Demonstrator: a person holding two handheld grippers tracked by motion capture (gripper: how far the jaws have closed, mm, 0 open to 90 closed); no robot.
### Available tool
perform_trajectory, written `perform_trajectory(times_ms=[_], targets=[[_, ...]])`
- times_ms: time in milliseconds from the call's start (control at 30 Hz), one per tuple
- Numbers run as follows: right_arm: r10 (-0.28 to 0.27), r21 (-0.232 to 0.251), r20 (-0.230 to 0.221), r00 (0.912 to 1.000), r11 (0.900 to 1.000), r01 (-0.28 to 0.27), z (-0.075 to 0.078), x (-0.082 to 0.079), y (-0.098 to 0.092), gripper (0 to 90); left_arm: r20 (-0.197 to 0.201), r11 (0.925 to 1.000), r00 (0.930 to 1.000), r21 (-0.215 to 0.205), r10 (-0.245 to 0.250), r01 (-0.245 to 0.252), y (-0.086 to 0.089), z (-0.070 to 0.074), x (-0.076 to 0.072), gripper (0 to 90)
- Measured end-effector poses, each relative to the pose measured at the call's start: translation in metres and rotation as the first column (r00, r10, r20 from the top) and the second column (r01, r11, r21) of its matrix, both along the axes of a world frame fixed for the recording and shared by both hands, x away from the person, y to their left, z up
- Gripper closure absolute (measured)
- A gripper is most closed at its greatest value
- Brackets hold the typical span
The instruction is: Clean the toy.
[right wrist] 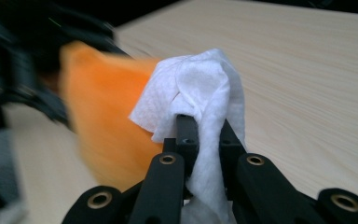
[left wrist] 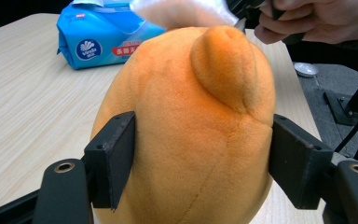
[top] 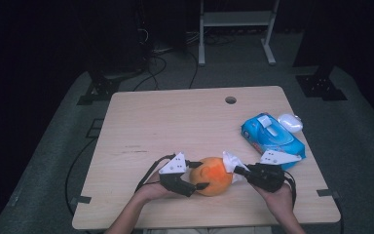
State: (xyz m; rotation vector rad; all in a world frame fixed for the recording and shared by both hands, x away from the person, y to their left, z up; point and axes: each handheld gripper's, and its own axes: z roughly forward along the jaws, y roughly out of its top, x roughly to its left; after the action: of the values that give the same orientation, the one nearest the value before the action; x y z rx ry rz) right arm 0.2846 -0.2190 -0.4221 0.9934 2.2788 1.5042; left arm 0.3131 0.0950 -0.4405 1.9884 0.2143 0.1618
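Lying crosswise, orange plush toy (top: 215, 176)

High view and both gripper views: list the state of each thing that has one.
Round orange plush toy: gripped between the left claw jaws, on the table.
Crumpled white wipe: pinched in the right claw, beside the toy.
Blue soft pack of wipes: lying flat, flap up.
White oval lid: lying beside the pack.

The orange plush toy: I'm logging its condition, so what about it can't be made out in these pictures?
- Plush toy, left gripper view: underside cut off by the bottom edge.
- Right gripper view: toy motion-blurred, partly behind the white wipe.
- High view: far side hidden by the wipe and right gripper; left gripper covers its near-left side.
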Motion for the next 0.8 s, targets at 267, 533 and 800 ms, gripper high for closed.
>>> perform_trajectory(times_ms=[267, 533, 800], targets=[[0.058, -0.067, -0.023, 0.9981, 0.996, -0.059, -0.001, 0.002, -0.002, 82.8, -0.010, 0.9999, 0.9999, -0.010, 0.006, -0.006, 0.004, 0.000, 0.003, 29.1], [0.090, -0.123, 0.016, 0.9958, 0.989, -0.088, 0.006, -0.007, 0.011, 58.6, -0.004, 1.0000, 0.9999, -0.001, 0.010, -0.010, 0.001, 0.000, 0.000, 29.0], [0.163, -0.021, -0.035, 0.9861, 0.986, -0.163, 0.008, -0.004, 0.005, 46.6, 0.003, 1.0000, 1.0000, 0.001, 0.001, -0.001, 0.000, 0.000, 0.000, 29.0]])
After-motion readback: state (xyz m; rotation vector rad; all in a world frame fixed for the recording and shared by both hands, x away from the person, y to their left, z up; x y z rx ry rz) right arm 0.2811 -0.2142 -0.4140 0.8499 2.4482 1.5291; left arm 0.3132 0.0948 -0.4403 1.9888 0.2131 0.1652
